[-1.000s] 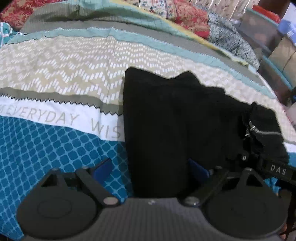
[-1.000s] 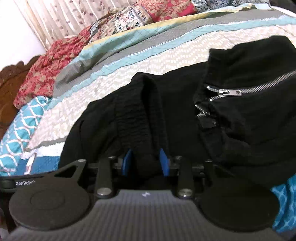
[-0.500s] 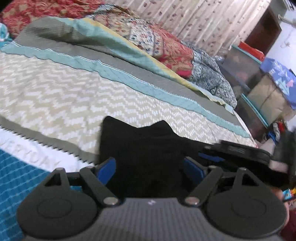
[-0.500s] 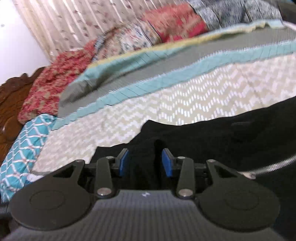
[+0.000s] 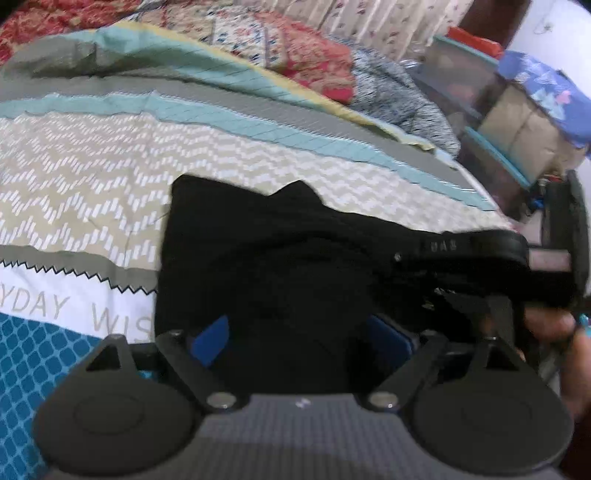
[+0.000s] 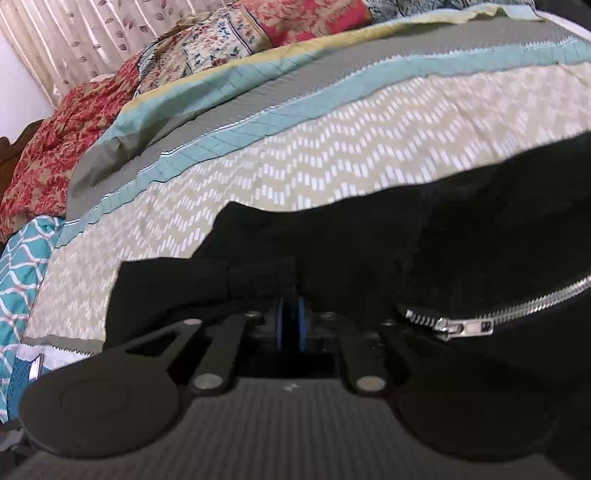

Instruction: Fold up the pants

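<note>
The black pants (image 5: 280, 258) lie folded on the patterned bedspread (image 5: 92, 177). My left gripper (image 5: 299, 332) is open, its blue pads (image 5: 210, 334) spread over the near edge of the pants, with cloth between them but not clamped. My right gripper (image 6: 291, 325) is shut on a fold of the black pants (image 6: 369, 251), its blue pads (image 6: 284, 325) pressed together. A silver zipper (image 6: 491, 310) runs across the cloth at the right. The right gripper's body (image 5: 517, 254) shows at the right of the left wrist view, with the holding hand (image 5: 554, 325) below it.
Floral pillows and quilts (image 5: 280, 48) are heaped at the head of the bed. Storage boxes (image 5: 517, 107) stand beyond the bed's right side. A curtain (image 6: 85, 33) hangs behind the bed. A wooden headboard (image 6: 11, 147) is at the far left.
My right gripper has closed from a wider hold to fully pinched on the fold. Both grippers shifted over the pants; the right gripper's body has moved in at the right of the left view.
</note>
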The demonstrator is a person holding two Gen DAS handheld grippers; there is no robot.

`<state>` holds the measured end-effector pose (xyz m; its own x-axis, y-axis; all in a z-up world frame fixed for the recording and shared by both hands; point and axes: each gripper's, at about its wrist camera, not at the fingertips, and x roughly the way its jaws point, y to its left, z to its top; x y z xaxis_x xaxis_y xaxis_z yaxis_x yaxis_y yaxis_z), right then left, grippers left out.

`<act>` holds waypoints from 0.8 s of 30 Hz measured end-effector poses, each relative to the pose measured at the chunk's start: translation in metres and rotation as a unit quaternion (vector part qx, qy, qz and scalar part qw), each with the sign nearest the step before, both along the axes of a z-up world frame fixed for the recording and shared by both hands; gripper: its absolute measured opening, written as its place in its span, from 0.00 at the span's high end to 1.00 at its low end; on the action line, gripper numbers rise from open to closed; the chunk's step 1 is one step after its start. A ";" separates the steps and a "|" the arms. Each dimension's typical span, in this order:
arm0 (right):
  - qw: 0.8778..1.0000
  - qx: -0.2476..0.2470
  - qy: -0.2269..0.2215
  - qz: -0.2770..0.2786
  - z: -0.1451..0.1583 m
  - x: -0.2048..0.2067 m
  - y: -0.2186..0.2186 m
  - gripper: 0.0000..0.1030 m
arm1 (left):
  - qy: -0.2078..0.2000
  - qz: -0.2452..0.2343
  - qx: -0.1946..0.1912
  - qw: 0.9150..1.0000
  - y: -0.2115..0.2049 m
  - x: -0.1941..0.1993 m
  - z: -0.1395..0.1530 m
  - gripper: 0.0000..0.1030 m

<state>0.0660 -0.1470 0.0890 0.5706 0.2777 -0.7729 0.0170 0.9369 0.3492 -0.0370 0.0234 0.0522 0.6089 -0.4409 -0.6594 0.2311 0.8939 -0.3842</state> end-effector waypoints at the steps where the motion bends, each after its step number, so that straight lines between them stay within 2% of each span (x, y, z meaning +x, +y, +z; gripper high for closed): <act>1: 1.000 0.000 -0.010 -0.006 0.006 -0.004 -0.003 0.85 | -0.006 -0.010 0.000 1.000 0.000 -0.008 0.002 0.15; 4: 0.998 -0.013 -0.058 -0.024 0.023 -0.014 -0.013 0.85 | -0.023 -0.039 0.013 0.999 -0.008 -0.026 0.003 0.14; 7: 0.996 0.000 -0.085 0.024 0.039 -0.015 -0.002 0.85 | -0.043 -0.055 0.046 0.997 -0.019 -0.036 -0.002 0.12; 10: 0.991 0.051 -0.047 0.115 0.041 0.003 0.028 0.85 | -0.036 -0.053 0.039 0.997 -0.021 -0.035 -0.006 0.10; 13: 0.979 0.094 0.051 0.173 0.016 0.032 0.060 0.85 | -0.033 -0.060 0.048 0.997 -0.021 -0.035 -0.012 0.10; 15: 0.977 0.093 0.095 0.165 -0.011 0.049 0.071 0.86 | -0.034 -0.064 0.054 0.996 -0.022 -0.037 -0.015 0.10; 16: 0.980 0.075 0.112 0.148 -0.026 0.056 0.072 1.00 | -0.035 -0.066 0.056 0.996 -0.021 -0.039 -0.016 0.10; 17: 0.981 0.070 0.121 0.136 -0.037 0.060 0.068 1.00 | -0.038 -0.068 0.058 0.995 -0.021 -0.041 -0.016 0.10; 18: 0.981 0.087 0.124 0.122 -0.046 0.061 0.058 1.00 | -0.039 -0.069 0.056 0.995 -0.020 -0.043 -0.016 0.10; 20: 0.980 0.123 0.129 0.091 -0.050 0.057 0.035 1.00 | -0.041 -0.074 0.044 0.995 -0.016 -0.046 -0.012 0.09; 24: 0.984 0.117 0.103 0.090 -0.038 0.033 0.017 1.00 | -0.040 -0.084 0.008 0.996 0.002 -0.048 -0.001 0.09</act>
<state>0.0989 -0.1296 0.0512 0.3346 0.5429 -0.7703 -0.0483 0.8262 0.5613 -0.0854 0.0255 0.0514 0.5780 -0.5304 -0.6201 0.4074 0.8460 -0.3439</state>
